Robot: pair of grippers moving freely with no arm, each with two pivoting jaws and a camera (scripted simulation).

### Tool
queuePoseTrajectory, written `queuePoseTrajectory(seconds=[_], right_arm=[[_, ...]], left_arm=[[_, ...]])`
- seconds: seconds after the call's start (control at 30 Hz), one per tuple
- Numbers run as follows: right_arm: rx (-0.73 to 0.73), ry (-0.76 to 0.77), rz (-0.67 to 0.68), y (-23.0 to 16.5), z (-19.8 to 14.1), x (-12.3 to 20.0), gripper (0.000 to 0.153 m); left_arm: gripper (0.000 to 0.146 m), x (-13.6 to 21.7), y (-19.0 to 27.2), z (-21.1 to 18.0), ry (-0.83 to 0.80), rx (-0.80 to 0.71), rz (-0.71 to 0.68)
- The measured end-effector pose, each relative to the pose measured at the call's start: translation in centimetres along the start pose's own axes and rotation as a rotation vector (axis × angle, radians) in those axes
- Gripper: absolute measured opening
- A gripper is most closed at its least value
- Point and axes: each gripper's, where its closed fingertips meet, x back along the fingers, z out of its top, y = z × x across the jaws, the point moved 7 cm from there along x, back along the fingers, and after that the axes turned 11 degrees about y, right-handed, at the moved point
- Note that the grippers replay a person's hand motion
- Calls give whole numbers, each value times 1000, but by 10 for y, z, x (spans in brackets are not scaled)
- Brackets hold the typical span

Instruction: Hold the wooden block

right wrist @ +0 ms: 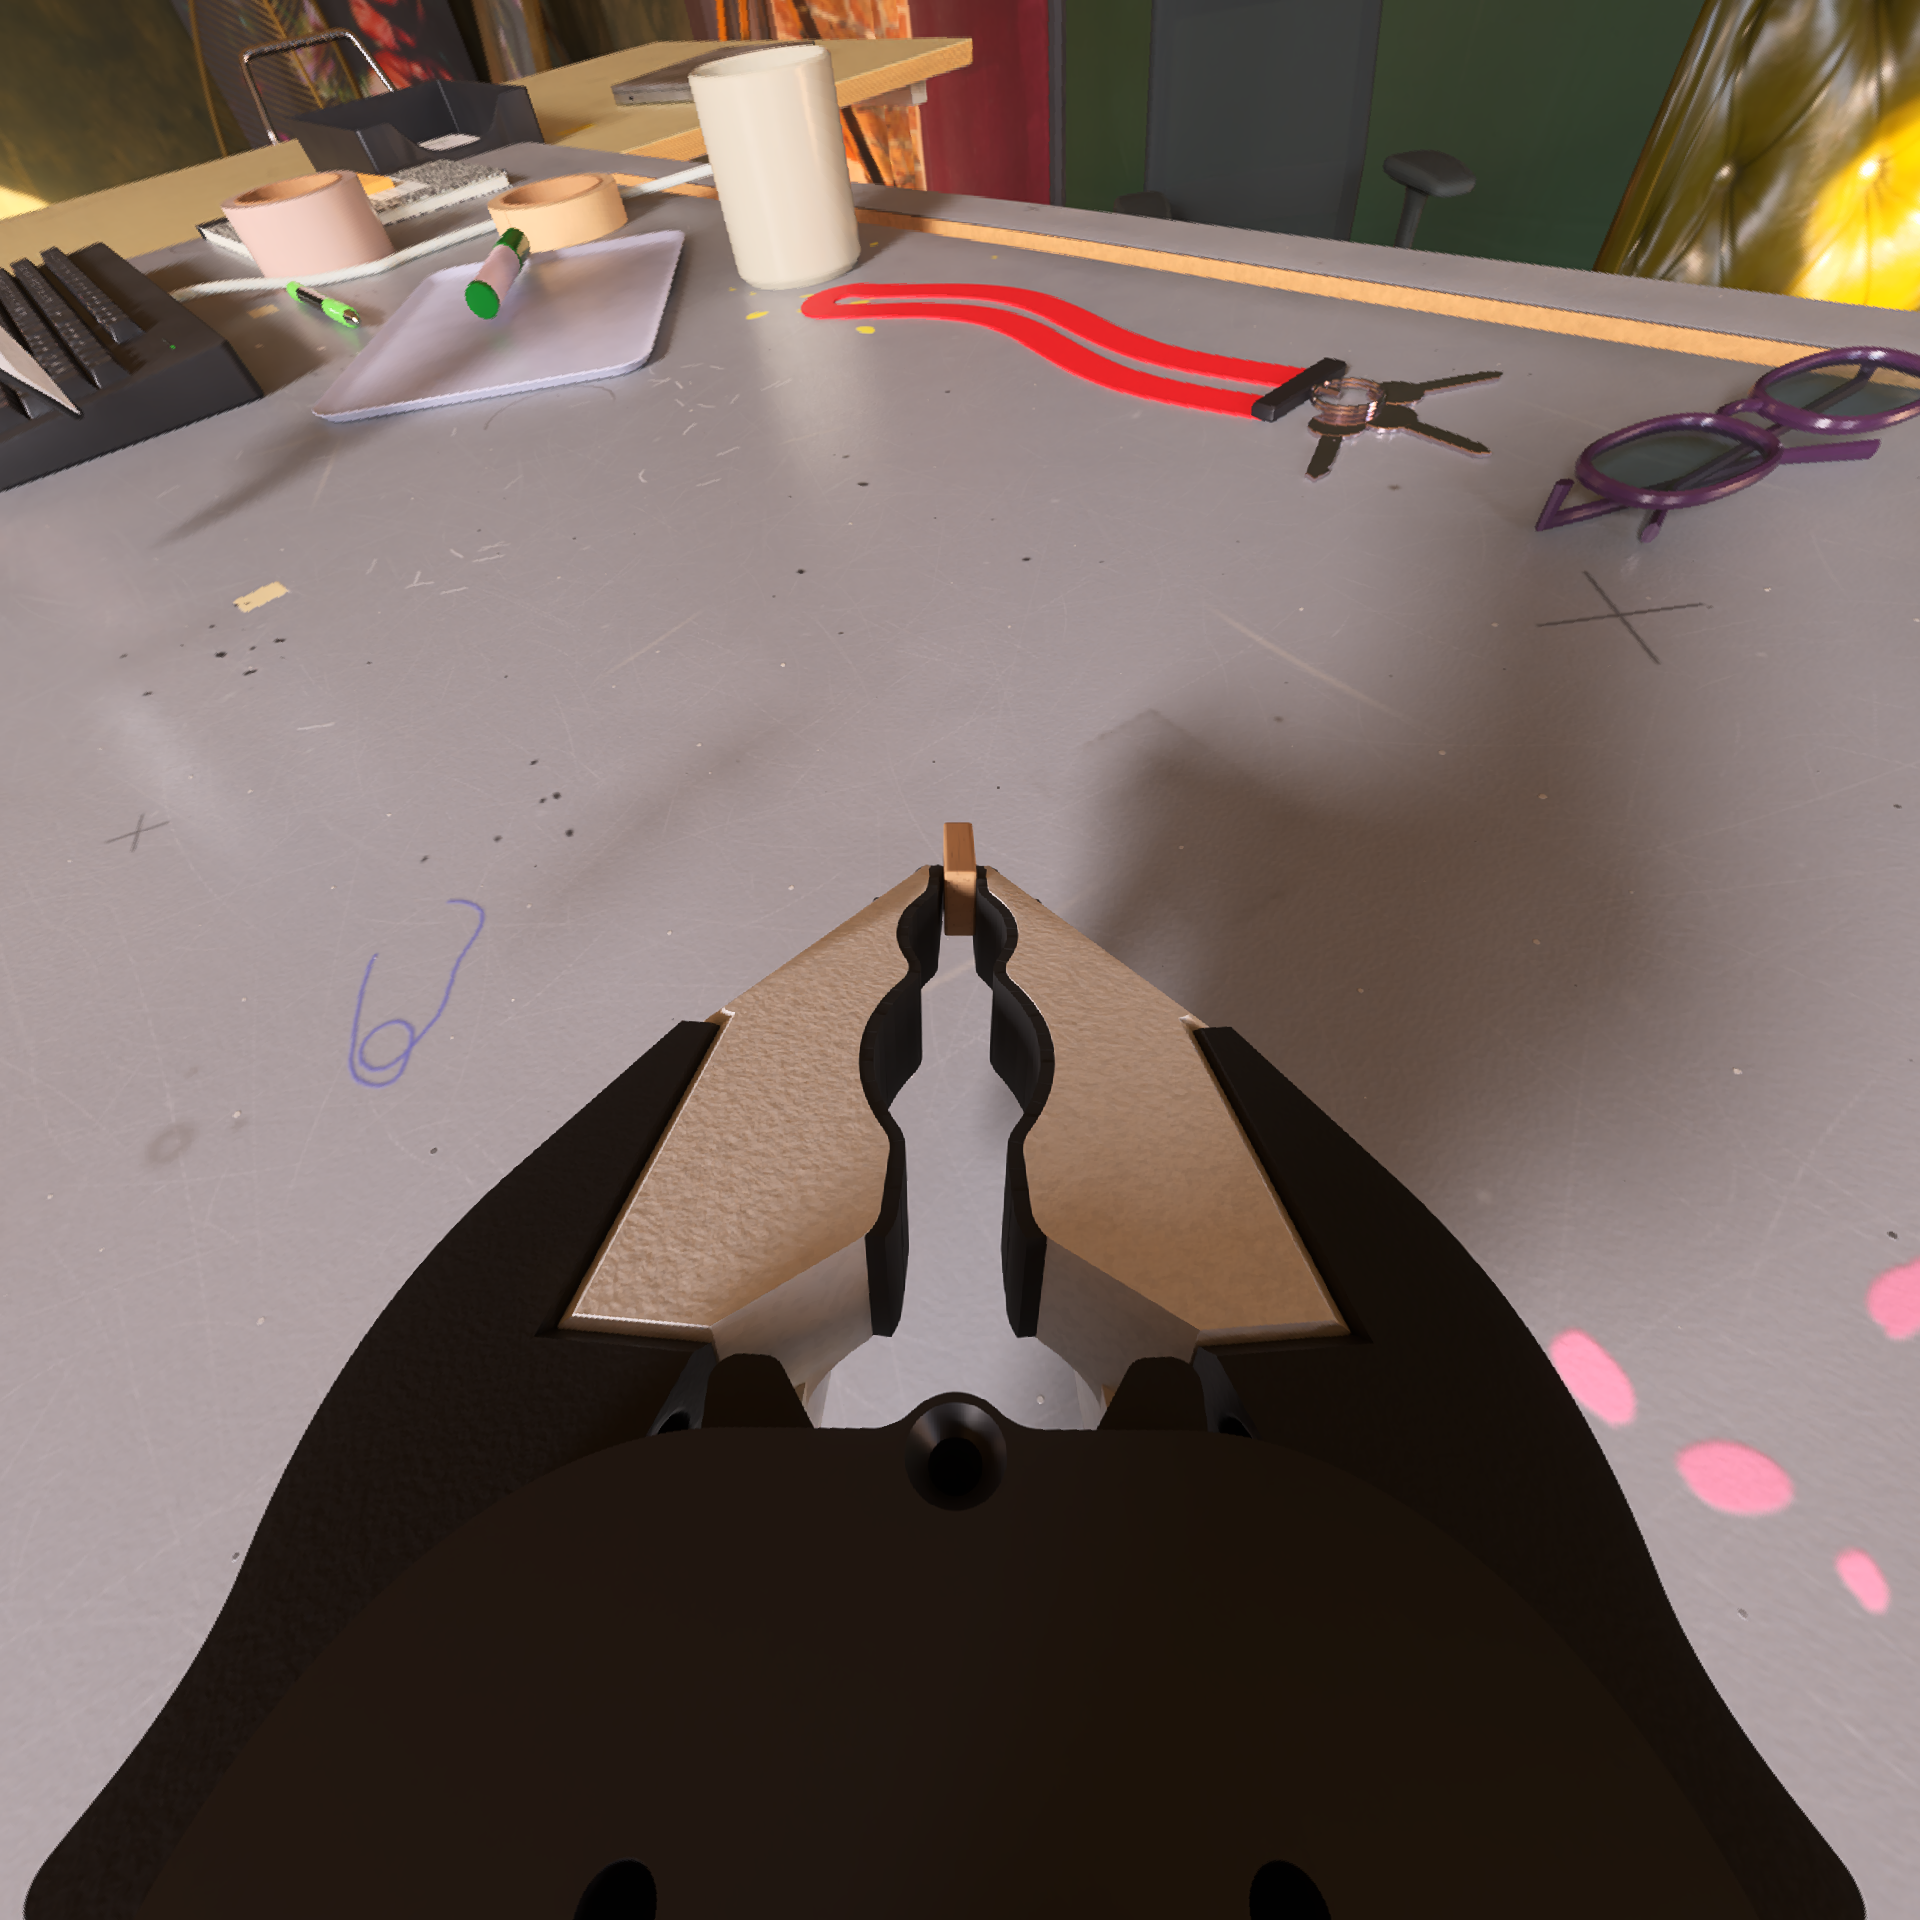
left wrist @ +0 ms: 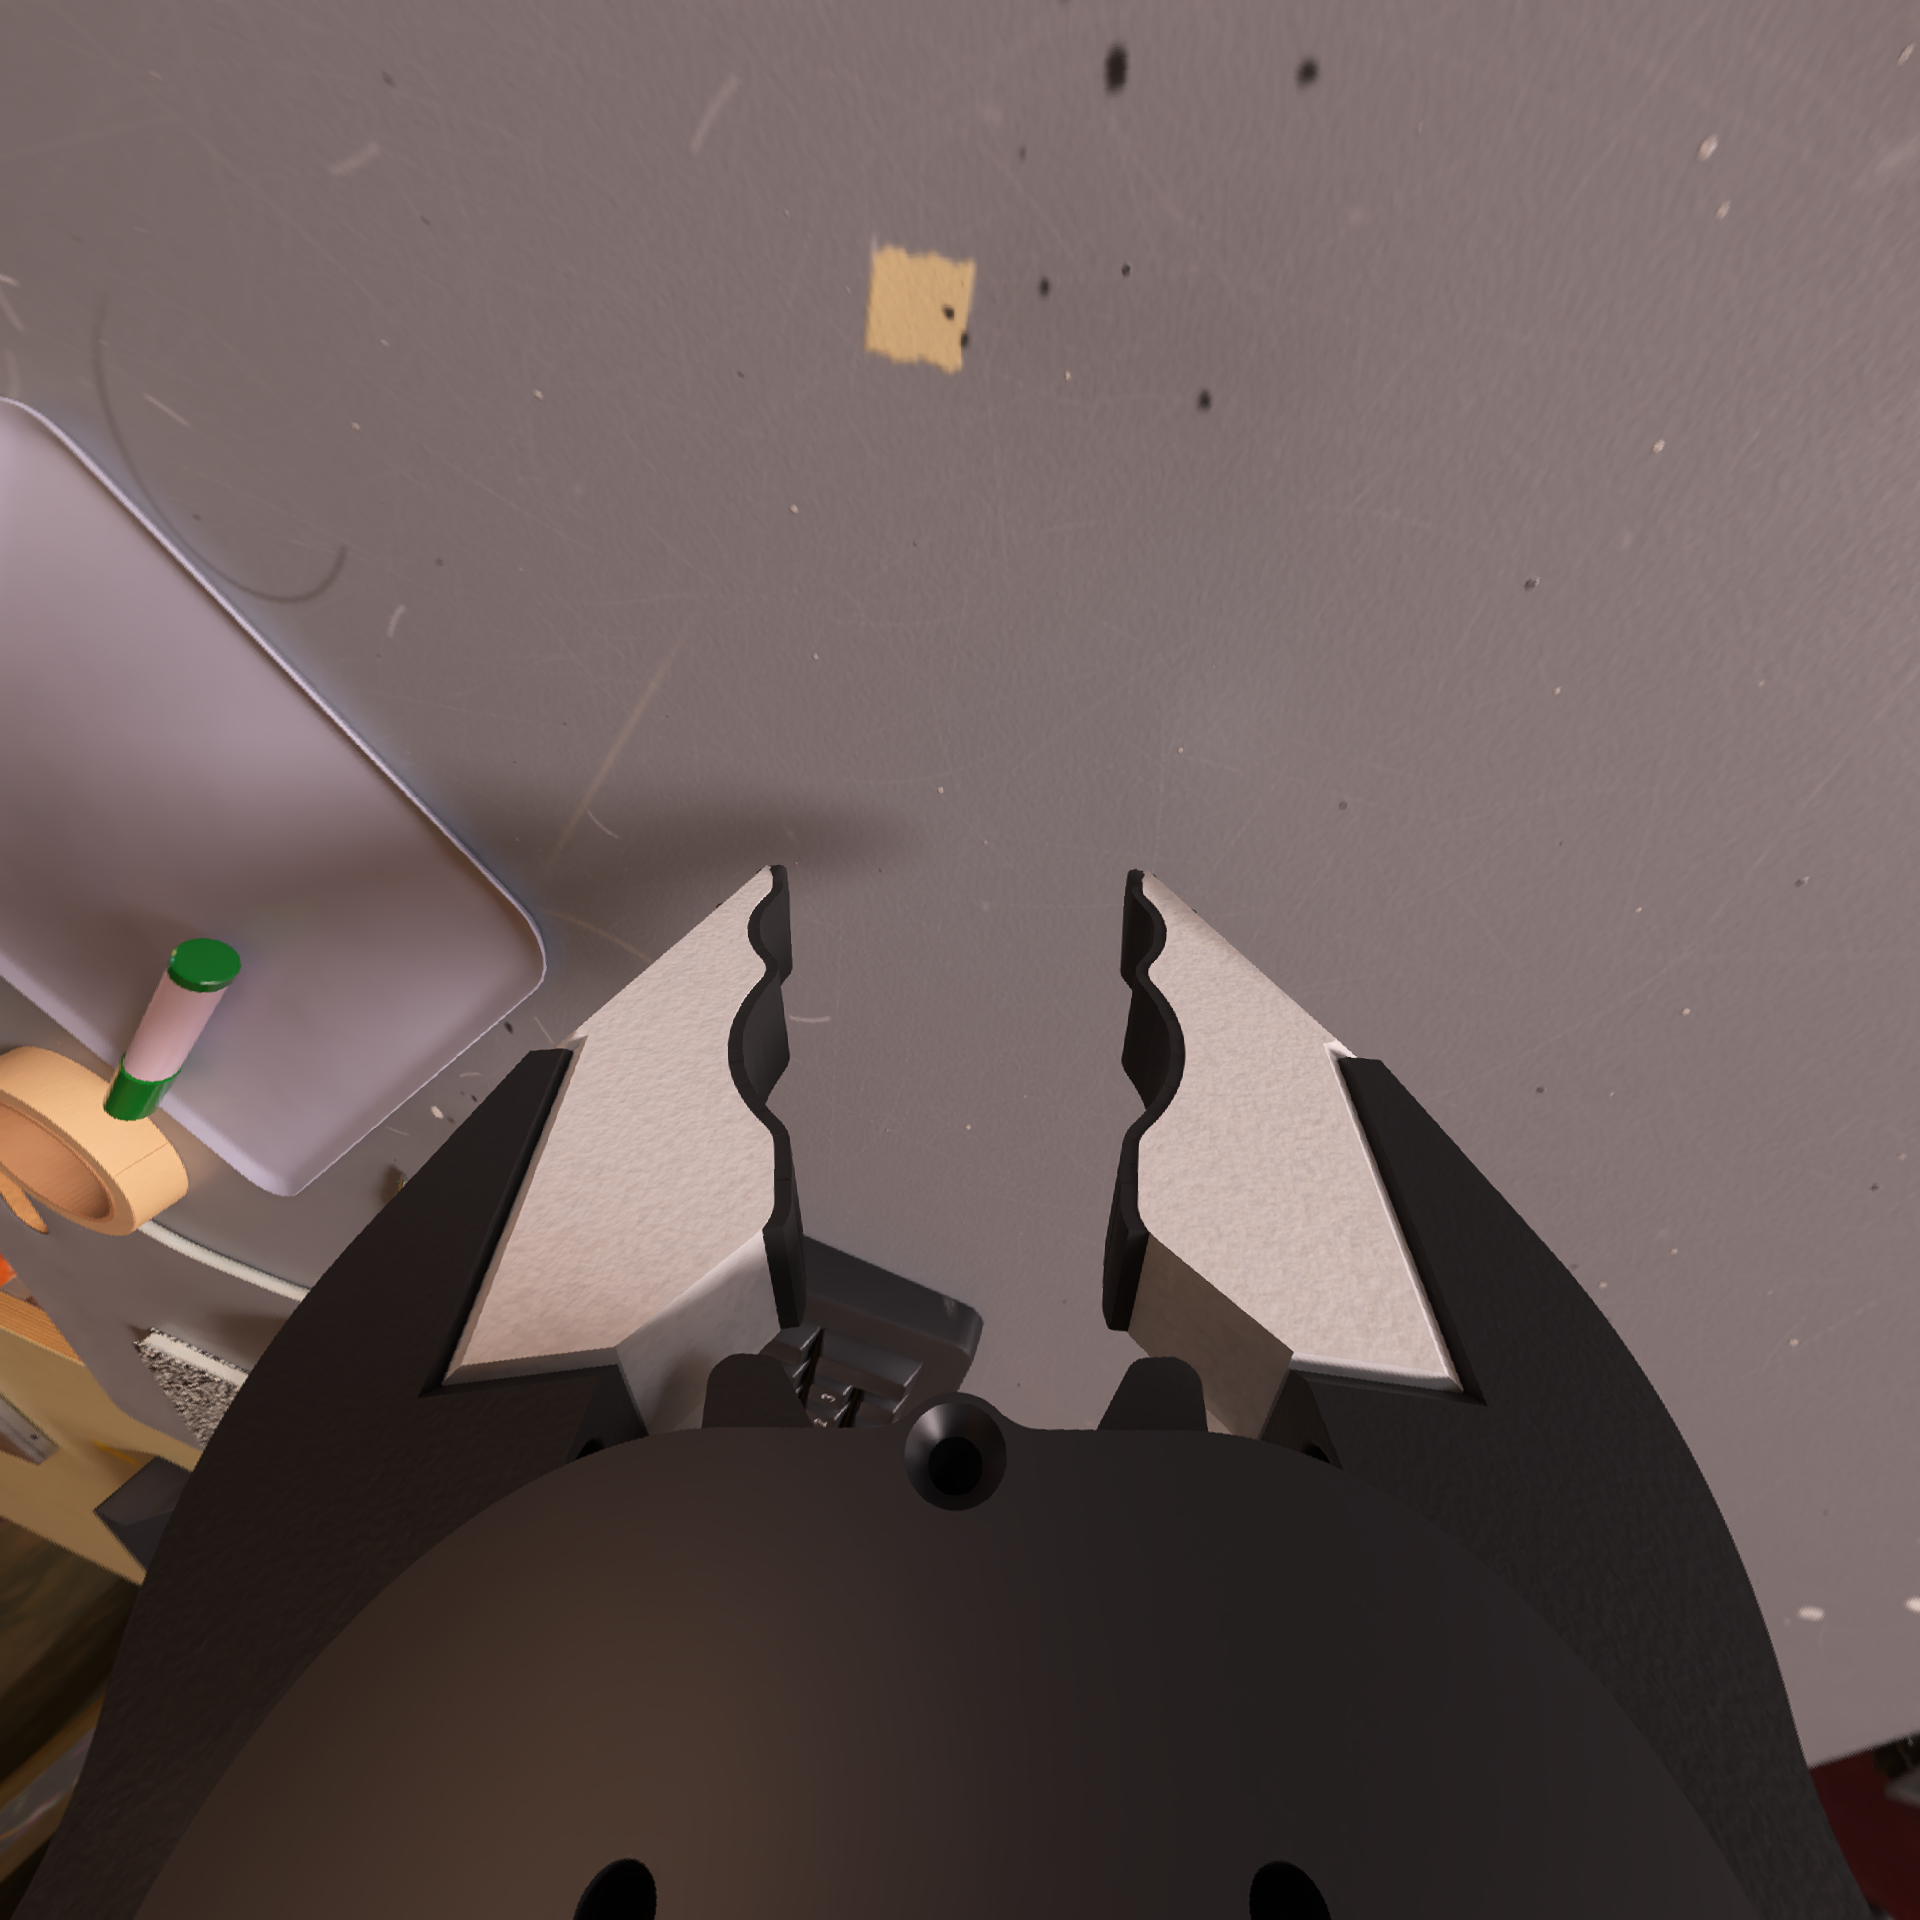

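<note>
In the right wrist view my right gripper (right wrist: 958, 883) is shut on a small thin wooden block (right wrist: 958, 868). The block stands upright between the fingertips and pokes out above them, held above the grey table (right wrist: 727, 675). In the left wrist view my left gripper (left wrist: 956, 883) is open and empty, its jaws wide apart, looking down on the bare grey table (left wrist: 1247, 623). The block does not show in the left wrist view.
A white tray (right wrist: 499, 332) with a green-capped tube (right wrist: 497, 272) lies far left; it also shows in the left wrist view (left wrist: 156, 779). Tape rolls (right wrist: 559, 208), a cream cup (right wrist: 774, 156), red-strapped keys (right wrist: 1351, 405), purple glasses (right wrist: 1745, 436) and a keyboard (right wrist: 94, 332) stand at the back. A tan patch (left wrist: 920, 307) marks the table.
</note>
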Motion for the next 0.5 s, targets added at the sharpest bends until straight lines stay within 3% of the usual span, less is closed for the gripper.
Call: queuePoseTrajectory(seconds=[0.2,0.5], right_arm=[[-6,0,8,-1,0,1,4],[-20,-6,20,-1,-1,1,5]], left_arm=[[68,-10,-6,-3,-112,-73,-30],[53,-9,-3,0,-139,-78,-39]])
